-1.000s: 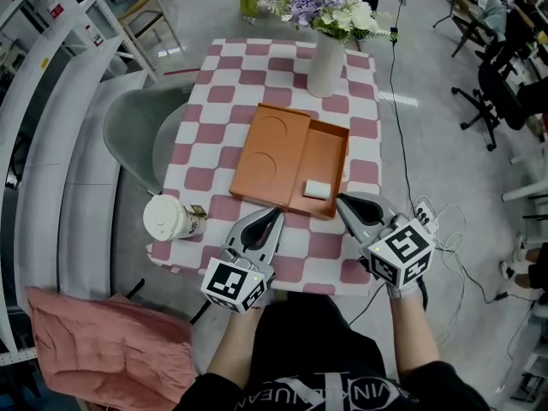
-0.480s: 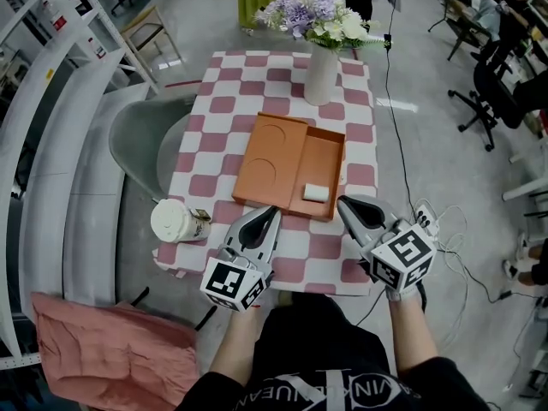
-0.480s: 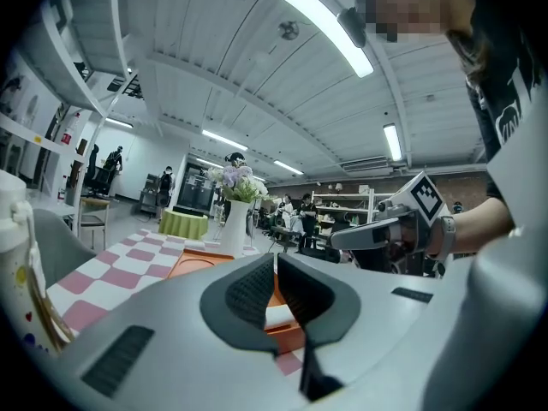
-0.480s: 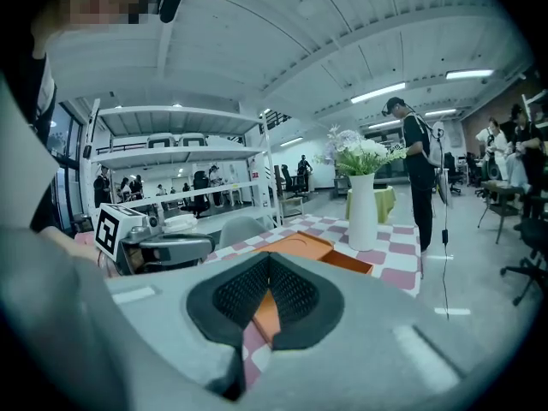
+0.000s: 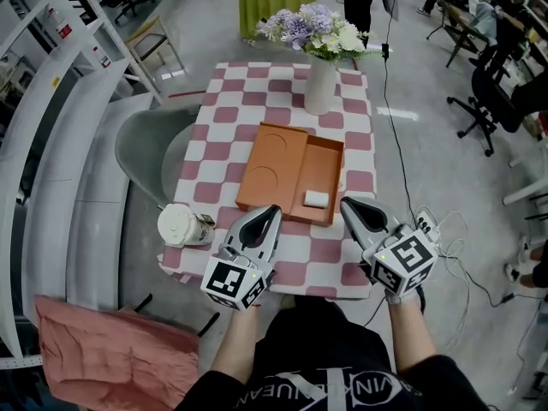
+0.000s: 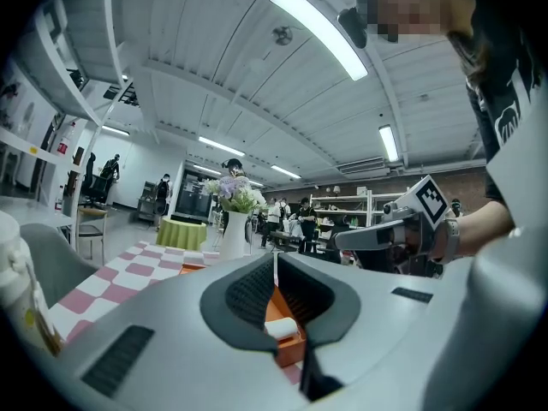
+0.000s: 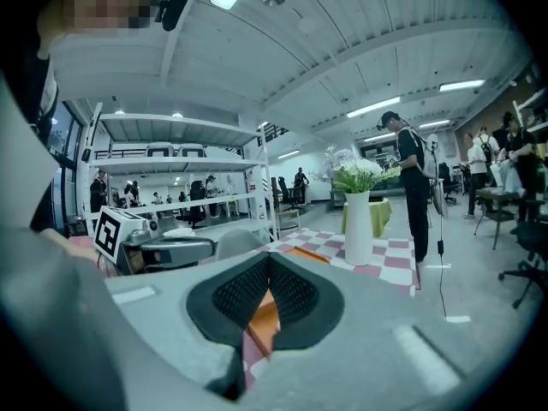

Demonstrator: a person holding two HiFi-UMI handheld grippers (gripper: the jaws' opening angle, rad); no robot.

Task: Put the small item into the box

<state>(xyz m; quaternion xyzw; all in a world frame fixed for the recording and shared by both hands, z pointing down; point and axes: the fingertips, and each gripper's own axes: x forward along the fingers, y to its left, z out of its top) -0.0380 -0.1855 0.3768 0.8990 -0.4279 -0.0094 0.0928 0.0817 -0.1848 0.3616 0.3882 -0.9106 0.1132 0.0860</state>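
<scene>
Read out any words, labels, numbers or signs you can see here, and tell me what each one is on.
Nothing reads clearly.
Black shirt: white lettering, distorted and cut off by the frame edge; unreadable.
Cup: side label too small to read.
Shelf tags: too small to read.
Cubes on the left gripper and right gripper: square black-and-white markers, no letters.
</scene>
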